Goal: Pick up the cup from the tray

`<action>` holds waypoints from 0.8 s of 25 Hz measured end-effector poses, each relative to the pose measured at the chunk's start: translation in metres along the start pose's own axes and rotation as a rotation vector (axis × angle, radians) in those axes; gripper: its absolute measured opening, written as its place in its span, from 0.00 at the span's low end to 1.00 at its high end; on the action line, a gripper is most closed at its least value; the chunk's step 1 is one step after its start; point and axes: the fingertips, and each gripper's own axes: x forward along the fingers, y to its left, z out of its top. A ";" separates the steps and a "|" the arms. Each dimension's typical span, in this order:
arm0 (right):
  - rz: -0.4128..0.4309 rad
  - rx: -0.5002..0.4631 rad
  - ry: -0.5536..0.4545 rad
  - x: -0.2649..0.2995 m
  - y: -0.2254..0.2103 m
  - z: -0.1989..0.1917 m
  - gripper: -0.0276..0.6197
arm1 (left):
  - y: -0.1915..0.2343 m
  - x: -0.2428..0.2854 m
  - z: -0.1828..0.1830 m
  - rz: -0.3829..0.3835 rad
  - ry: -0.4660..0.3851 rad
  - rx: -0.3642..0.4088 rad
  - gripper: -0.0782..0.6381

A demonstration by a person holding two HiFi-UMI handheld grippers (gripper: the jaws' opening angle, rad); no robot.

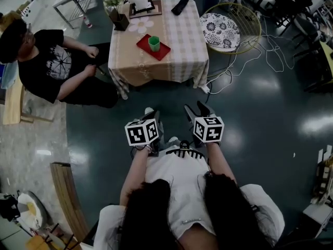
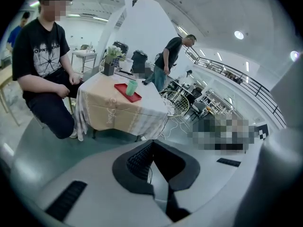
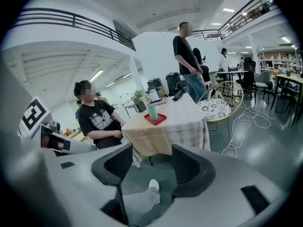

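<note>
I wear a white short-sleeved shirt (image 1: 182,191) and a white shoe (image 3: 152,184). My left gripper (image 2: 151,144) and right gripper (image 3: 150,160) have smooth grey shells and black ribbed pads (image 3: 116,163). Each carries a white cube (image 1: 141,133) with black square markers.

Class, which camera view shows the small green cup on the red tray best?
The head view: looking down, it shows the small green cup whole, upright on the flat red tray. The left and right gripper views show it side-on, small and distant.
</note>
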 end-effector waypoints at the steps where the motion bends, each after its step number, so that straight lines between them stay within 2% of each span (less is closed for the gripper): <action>1: 0.007 -0.005 -0.001 0.004 0.000 0.002 0.43 | 0.002 0.003 0.003 -0.001 -0.001 -0.002 0.12; 5: 0.024 -0.025 0.004 0.024 -0.001 0.014 0.49 | 0.011 0.017 0.021 -0.002 -0.009 -0.007 0.12; 20: 0.026 -0.069 0.055 0.110 -0.007 0.080 0.55 | 0.054 0.074 0.111 0.000 0.006 -0.052 0.12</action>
